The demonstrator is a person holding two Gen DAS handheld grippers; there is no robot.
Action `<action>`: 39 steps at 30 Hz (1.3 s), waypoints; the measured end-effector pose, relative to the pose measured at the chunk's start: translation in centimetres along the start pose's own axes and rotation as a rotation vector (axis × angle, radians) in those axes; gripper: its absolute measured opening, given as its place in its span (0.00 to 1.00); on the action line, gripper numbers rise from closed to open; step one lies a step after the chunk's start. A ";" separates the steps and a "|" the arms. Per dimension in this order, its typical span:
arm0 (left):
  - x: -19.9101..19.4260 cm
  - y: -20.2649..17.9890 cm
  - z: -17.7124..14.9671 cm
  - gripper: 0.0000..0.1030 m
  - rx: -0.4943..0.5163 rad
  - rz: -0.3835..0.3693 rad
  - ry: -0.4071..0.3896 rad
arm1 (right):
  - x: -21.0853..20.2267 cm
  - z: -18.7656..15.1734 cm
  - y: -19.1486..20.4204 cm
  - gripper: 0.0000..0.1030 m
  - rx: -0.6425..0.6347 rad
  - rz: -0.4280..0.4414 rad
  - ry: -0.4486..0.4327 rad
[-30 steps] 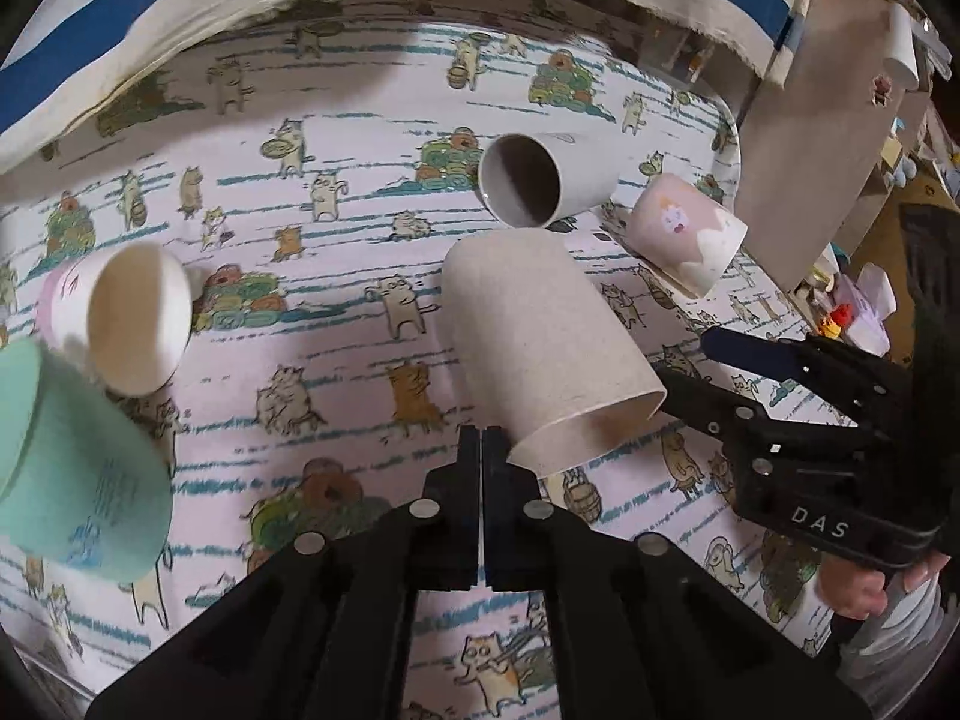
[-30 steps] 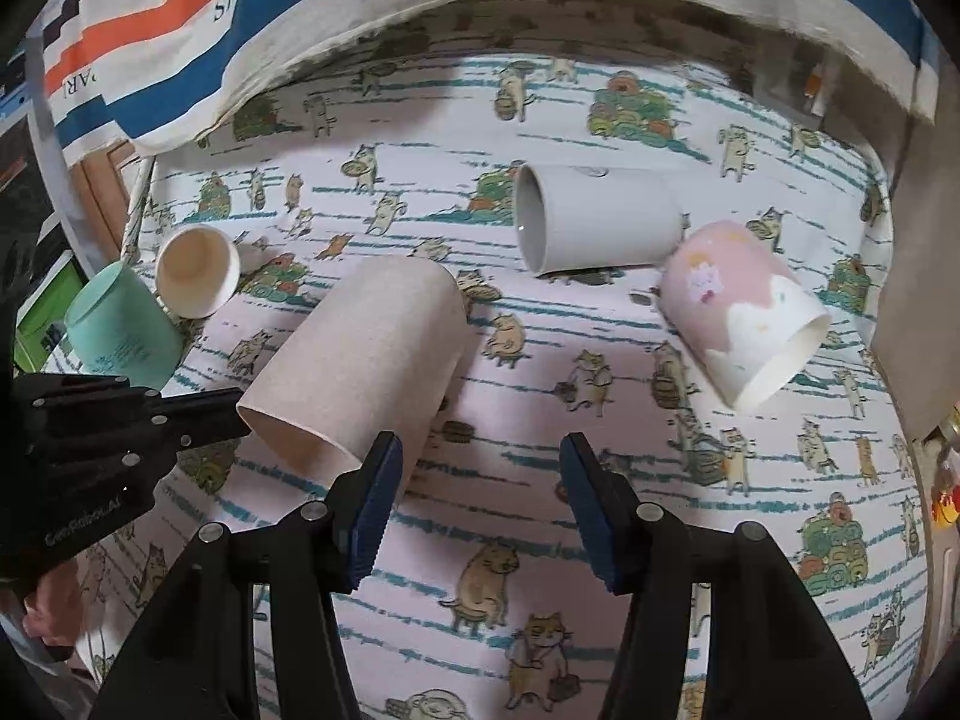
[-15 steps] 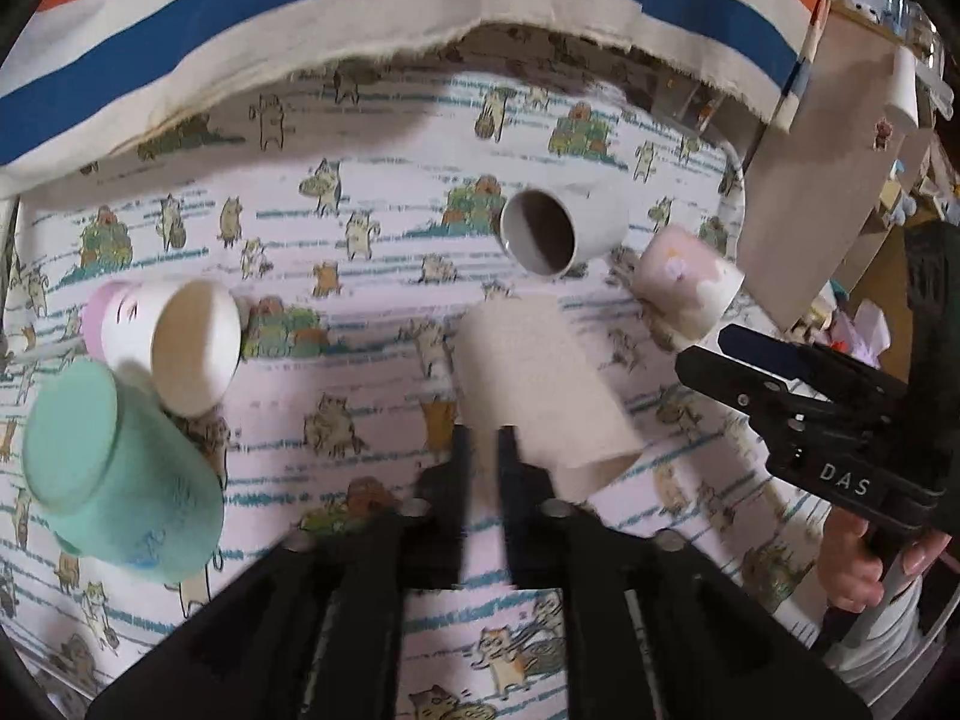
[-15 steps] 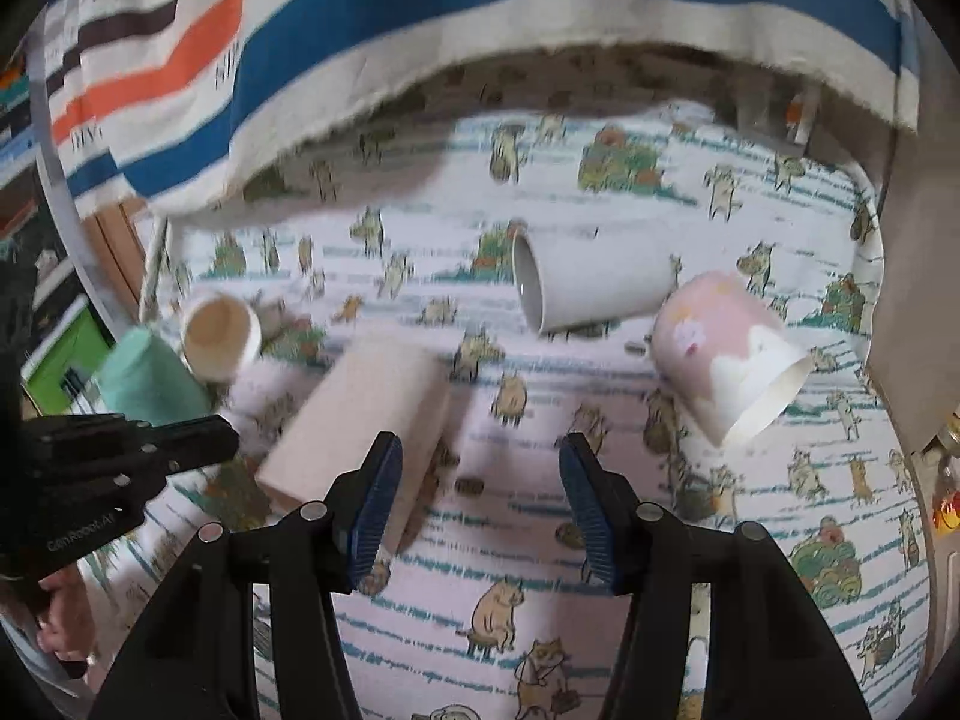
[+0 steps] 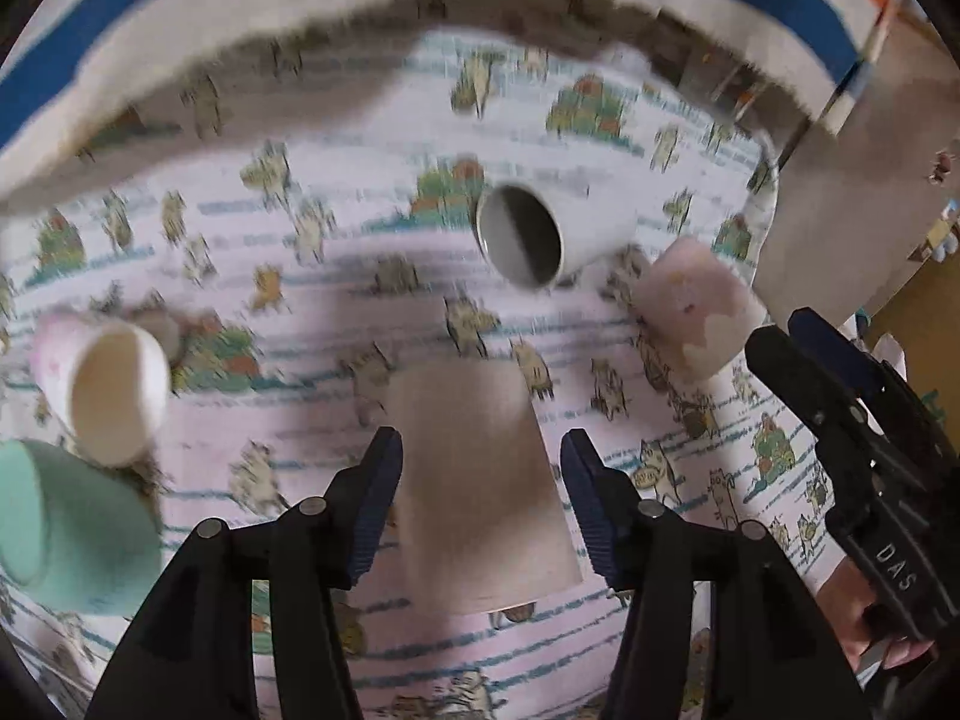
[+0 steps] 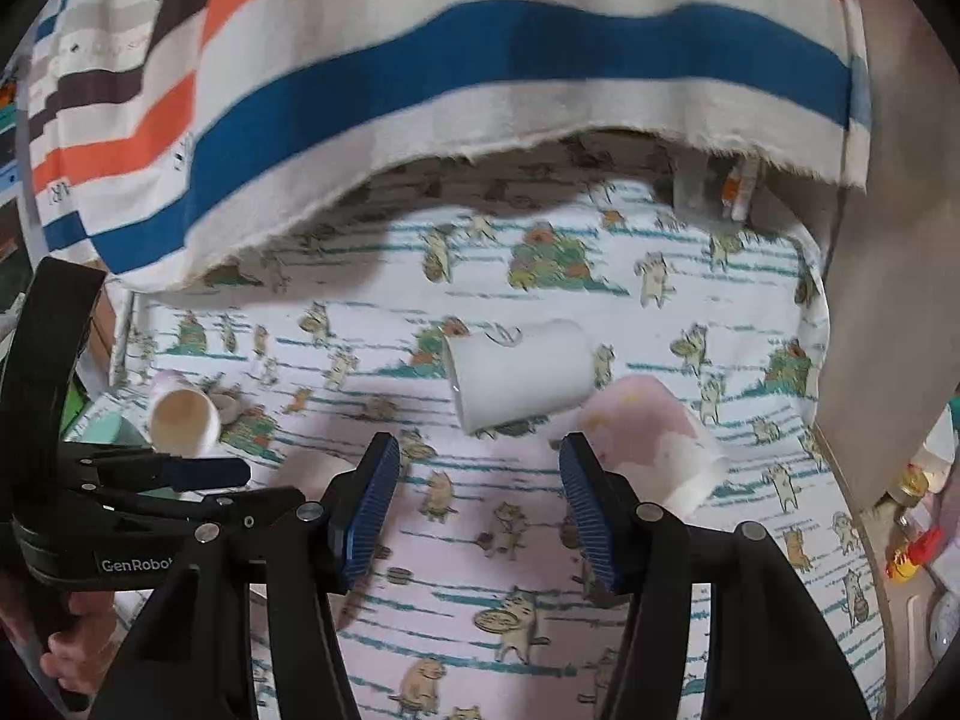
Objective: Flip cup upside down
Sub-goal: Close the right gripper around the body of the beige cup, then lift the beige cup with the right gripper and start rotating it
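A tall beige cup (image 5: pixel 480 480) lies on its side on the cat-print tablecloth (image 5: pixel 360 300), its mouth toward me. My left gripper (image 5: pixel 480 504) is open, with its jaws on either side of this cup and apart from it. The left gripper also shows in the right wrist view (image 6: pixel 180 474), where it hides most of the beige cup. My right gripper (image 6: pixel 477 510) is open and empty above the cloth, and shows at the right edge of the left wrist view (image 5: pixel 840 384).
A white cup (image 5: pixel 540 228) (image 6: pixel 516 378) lies on its side further back. A pink-and-white cup (image 5: pixel 696 312) (image 6: pixel 648 444) lies at the right. A small cream-lined cup (image 5: pixel 102 384) (image 6: pixel 180 414) and a mint cup (image 5: pixel 66 528) are at the left. A striped cloth (image 6: pixel 480 72) hangs behind.
My left gripper has gone from shut to open and now straddles the beige cup. Both grippers have pulled back and tilted up, so the cups look smaller and further off.
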State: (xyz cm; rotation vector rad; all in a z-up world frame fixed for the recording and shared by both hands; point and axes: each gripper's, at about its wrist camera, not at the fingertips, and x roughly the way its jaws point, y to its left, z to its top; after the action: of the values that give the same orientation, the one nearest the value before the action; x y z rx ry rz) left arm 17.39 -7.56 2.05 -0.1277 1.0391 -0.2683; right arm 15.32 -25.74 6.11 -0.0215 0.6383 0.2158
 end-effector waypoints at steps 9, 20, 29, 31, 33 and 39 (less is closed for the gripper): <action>2.2 -0.5 -0.1 0.74 -0.028 0.065 0.045 | 1.5 -2.2 -2.1 0.56 0.011 -0.010 0.059; 4.2 -1.0 -0.6 0.68 0.004 0.100 0.100 | 0.7 -2.6 -2.7 0.60 0.010 -0.026 0.047; 1.0 -1.3 -2.7 0.67 0.037 0.086 0.030 | 0.4 -3.0 -2.8 0.60 0.003 -0.029 0.057; 0.5 -1.5 -3.4 0.67 0.048 0.075 0.031 | 0.1 -3.1 -2.6 0.60 -0.004 -0.026 0.057; 0.0 -1.6 -4.4 0.67 0.064 0.058 0.044 | -0.1 -3.3 -2.4 0.60 -0.010 -0.026 0.058; -1.4 -2.5 -7.0 0.67 0.161 0.015 0.063 | -0.7 -4.1 -1.9 0.60 -0.021 -0.003 0.073</action>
State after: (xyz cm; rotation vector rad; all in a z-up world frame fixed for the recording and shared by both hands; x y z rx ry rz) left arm 10.28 -9.39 0.26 0.0339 1.0760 -0.3425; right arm 12.72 -28.05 3.10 -0.0507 0.7088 0.2200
